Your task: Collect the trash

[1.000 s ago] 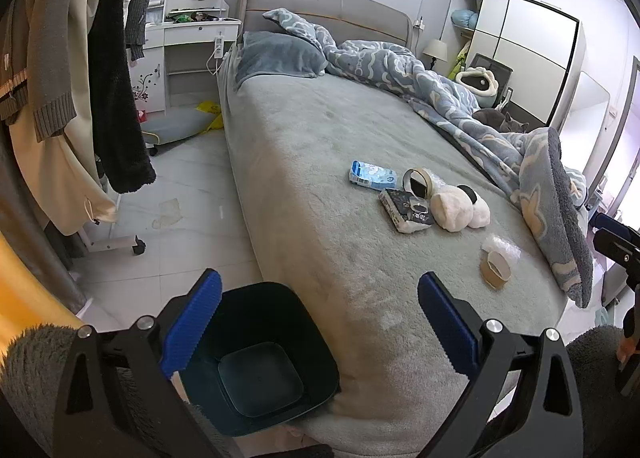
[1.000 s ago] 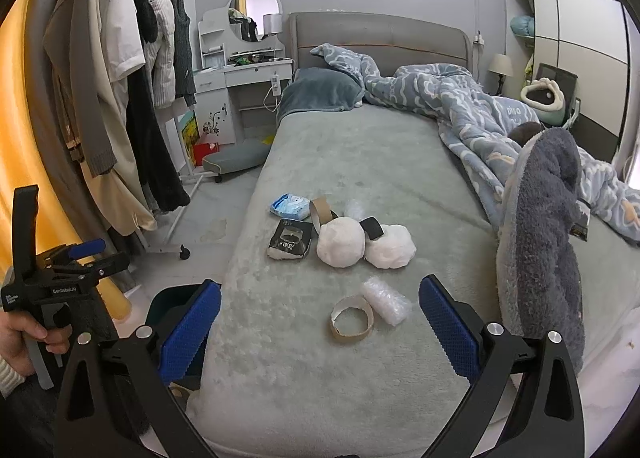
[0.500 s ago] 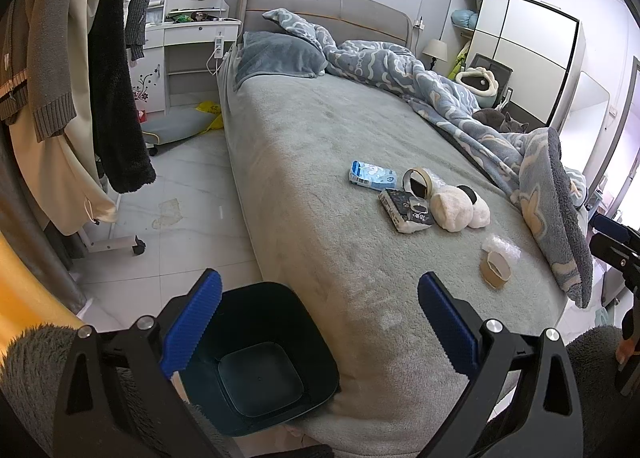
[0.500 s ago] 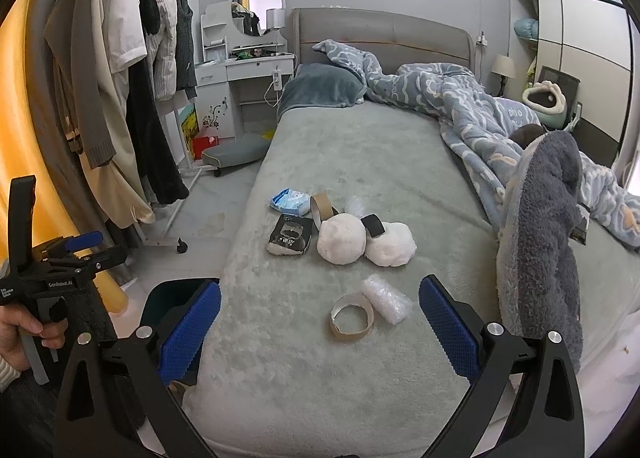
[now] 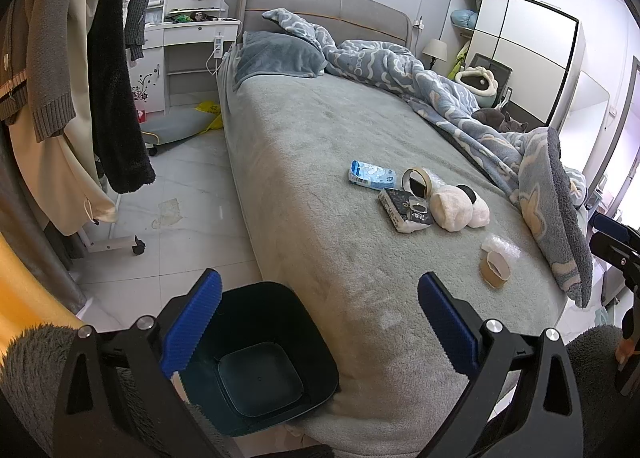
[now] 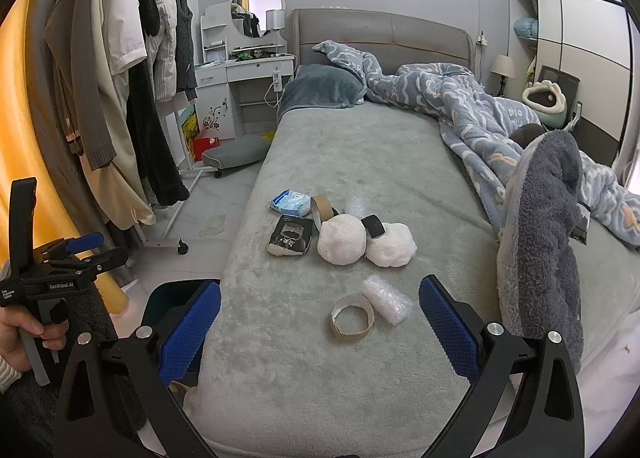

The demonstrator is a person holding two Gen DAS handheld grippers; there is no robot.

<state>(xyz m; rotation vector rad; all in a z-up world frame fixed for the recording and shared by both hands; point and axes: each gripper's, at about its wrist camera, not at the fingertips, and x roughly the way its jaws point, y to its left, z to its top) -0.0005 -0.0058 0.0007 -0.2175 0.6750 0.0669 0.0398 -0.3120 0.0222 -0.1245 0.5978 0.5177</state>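
Note:
Trash lies on the grey bed [image 6: 372, 166]: a cardboard tape ring [image 6: 352, 317] beside a clear bubble-wrap wad [image 6: 386, 299], a black packet [image 6: 289, 241], a blue tissue pack [image 6: 291, 202] and a second tape ring [image 6: 322, 210]. In the left wrist view these are the ring [image 5: 495, 269], packet [image 5: 405, 209] and tissue pack [image 5: 371, 175]. A dark bin [image 5: 256, 354] stands on the floor at the bed's near corner. My left gripper [image 5: 320, 326] is open and empty above the bin. My right gripper [image 6: 320, 328] is open and empty, just short of the ring.
White fluffy earmuffs [image 6: 364, 244] lie among the trash. A blue duvet [image 6: 460, 114] and a grey fleece [image 6: 548, 226] cover the bed's right side. A clothes rack [image 6: 120, 98] with hanging coats stands left, above a tiled floor [image 5: 176, 194]. A dressing table [image 6: 244, 90] stands at the back.
The right gripper has moved slightly forward over the bed. The left gripper has barely moved. Both stay open.

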